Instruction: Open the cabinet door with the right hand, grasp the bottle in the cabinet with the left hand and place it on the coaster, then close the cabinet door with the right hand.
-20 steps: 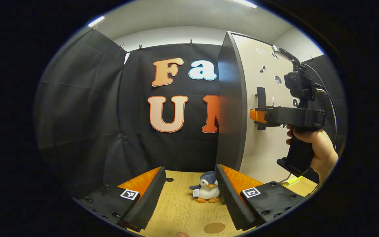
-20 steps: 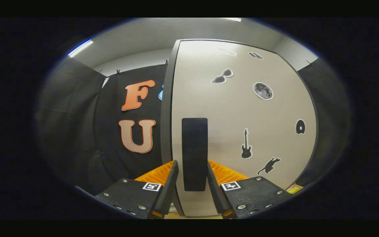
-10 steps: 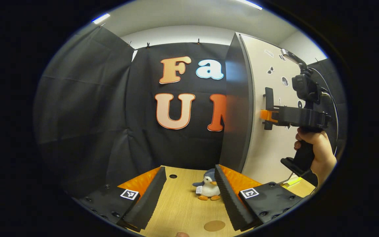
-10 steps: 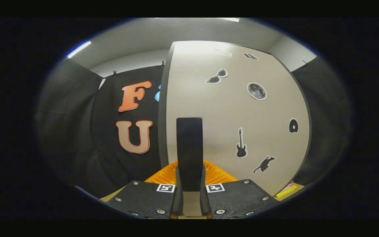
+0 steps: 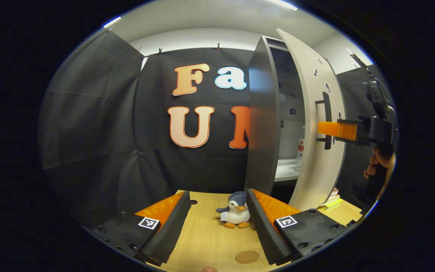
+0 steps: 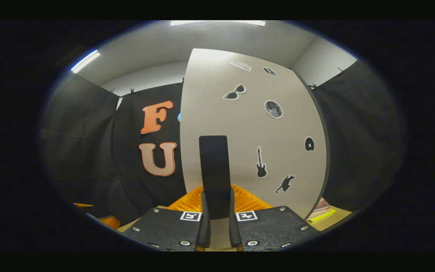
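**Door swings open**

My right tongs (image 6: pixel 216 226), spread around the handle (image 6: pixel 213 175) a second ago, now clamp it. The cabinet door (image 5: pixel 317 124) has swung out from shut, baring the shelf (image 5: pixel 285 172) and the bottle (image 5: pixel 300 149) standing on it behind the door's edge.

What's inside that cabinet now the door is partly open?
Through the gap in the left gripper view, the cabinet shows a pale shelf with a clear bottle standing at its right end. The door, gripped at its handle by the right gripper, hides everything further right.
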Motion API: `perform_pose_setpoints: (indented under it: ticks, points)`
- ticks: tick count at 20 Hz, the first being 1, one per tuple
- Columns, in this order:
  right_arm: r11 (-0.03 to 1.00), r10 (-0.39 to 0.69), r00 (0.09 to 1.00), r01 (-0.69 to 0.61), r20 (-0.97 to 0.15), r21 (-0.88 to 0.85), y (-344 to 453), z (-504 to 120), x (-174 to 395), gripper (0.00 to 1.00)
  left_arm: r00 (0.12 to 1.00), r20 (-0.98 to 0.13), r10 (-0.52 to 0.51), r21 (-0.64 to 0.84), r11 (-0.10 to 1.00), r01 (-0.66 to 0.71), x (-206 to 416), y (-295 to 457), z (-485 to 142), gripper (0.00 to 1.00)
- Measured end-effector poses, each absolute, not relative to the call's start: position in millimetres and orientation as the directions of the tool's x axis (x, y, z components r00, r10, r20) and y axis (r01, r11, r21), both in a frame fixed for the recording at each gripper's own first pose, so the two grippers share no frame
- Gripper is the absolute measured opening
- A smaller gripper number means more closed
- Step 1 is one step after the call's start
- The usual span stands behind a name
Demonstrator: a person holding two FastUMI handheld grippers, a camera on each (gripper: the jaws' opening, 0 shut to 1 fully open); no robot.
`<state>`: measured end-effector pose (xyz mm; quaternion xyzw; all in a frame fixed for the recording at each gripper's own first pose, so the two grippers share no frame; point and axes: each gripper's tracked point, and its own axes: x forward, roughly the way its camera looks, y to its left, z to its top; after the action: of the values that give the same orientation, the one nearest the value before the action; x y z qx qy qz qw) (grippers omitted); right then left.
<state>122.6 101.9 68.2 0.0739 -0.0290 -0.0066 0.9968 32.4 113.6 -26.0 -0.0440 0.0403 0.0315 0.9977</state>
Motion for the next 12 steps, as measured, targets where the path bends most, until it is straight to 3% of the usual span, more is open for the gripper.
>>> perform_pose_setpoints:
  ticks: [12]
  points:
    - [0.990,0.033,0.998,-0.039,0.046,0.133,81,68,103,0.18,0.998,-0.034,0.049,-0.086,0.995,-0.052,39,56,-11,0.96]
